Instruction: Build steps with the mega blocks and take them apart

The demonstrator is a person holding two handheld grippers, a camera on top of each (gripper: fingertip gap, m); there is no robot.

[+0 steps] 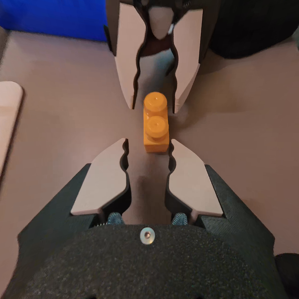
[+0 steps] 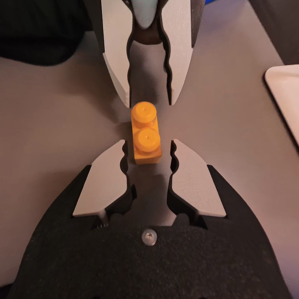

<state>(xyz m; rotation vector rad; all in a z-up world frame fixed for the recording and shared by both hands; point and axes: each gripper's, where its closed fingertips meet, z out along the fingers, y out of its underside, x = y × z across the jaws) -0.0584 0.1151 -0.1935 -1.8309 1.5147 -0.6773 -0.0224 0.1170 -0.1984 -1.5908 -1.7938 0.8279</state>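
Mega blocks are down to one in view: a single orange block, and the order here runs from the biggest thing to it. Widest is the surface (image 1: 64, 129), plain and grey-brown, carrying everything. On it, at the edge of each view, lies a pale board (image 1: 9, 113) with a rounded corner, well apart from the action. A blue panel (image 1: 53, 14) stands at the back in the left wrist view.

Next come the two tools, facing each other head-on. The left gripper (image 1: 148, 145) has its jaws spread, holding nothing, with the block just ahead of its tips. The right gripper (image 2: 148, 147) is likewise spread and empty; the near end of the block sits between its tips, close to one finger, though whether it touches is unclear.

Smallest is the orange block (image 1: 155, 127), two studs on top, standing upright on the surface between both pairs of tips.

The risk, as I judge it: both tools are lined up on the same small piece, so closing together could knock tips or pinch it off-centre, tipping or skidding it away. No second block is in view to build steps with
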